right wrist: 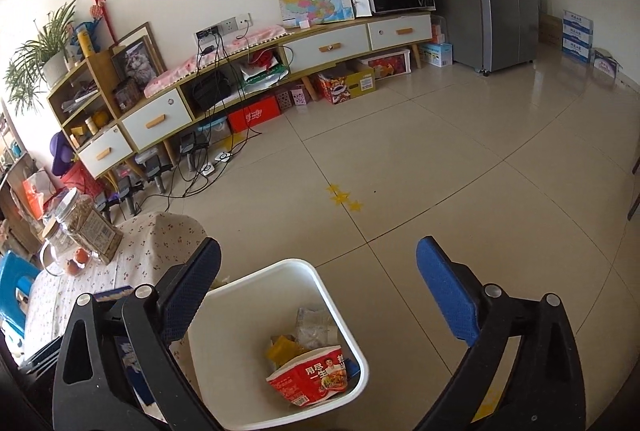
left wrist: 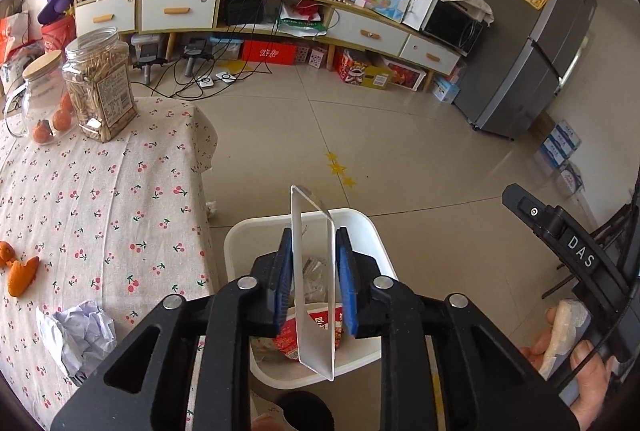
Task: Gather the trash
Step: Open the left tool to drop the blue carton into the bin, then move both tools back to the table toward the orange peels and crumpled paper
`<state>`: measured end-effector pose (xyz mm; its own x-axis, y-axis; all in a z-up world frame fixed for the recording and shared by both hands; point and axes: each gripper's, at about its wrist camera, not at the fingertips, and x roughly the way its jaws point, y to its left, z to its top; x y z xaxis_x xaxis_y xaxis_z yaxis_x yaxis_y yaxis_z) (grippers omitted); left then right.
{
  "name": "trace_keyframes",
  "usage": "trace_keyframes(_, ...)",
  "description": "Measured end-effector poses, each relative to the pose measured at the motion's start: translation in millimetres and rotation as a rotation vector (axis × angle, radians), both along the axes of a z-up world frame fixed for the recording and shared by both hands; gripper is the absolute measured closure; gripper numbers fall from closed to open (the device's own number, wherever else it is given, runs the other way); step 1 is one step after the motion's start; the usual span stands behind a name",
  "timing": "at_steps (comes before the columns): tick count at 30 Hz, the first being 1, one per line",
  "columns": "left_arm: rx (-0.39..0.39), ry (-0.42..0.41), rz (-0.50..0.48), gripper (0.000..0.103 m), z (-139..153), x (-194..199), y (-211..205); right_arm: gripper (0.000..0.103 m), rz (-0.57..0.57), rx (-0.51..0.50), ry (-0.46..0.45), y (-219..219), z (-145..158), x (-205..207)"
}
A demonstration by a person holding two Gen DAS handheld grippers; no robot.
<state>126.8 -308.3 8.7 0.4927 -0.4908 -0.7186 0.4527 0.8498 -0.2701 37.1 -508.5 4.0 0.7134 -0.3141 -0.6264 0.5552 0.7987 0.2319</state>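
Right over the white bin (left wrist: 362, 221), your left gripper (left wrist: 314, 283) has a clear flat box (left wrist: 314, 271) standing tall between its loosened pads. Your right gripper (right wrist: 320, 295) is wide open, holding nothing. The bin lies straight below both.

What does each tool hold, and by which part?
Left tool: a clear plastic sleeve sits between its pads by its sides; whether they press it cannot be told. Right tool: open, holding nothing.

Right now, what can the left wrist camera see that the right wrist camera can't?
Only the left wrist view shows the clear flat plastic sheet standing between the left gripper's blue pads, the crumpled white paper ball and the orange peel pieces. Only the right wrist view shows the empty, wide-open right gripper. Both show the white plastic bin holding the red noodle cup.
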Motion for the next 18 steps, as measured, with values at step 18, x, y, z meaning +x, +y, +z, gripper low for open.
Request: trace_keyframes(18,0.127,-0.128,0.138,0.019,3.2,-1.4,16.2,0.007,-0.019,-0.275,0.086,42.9,9.1,14.1)
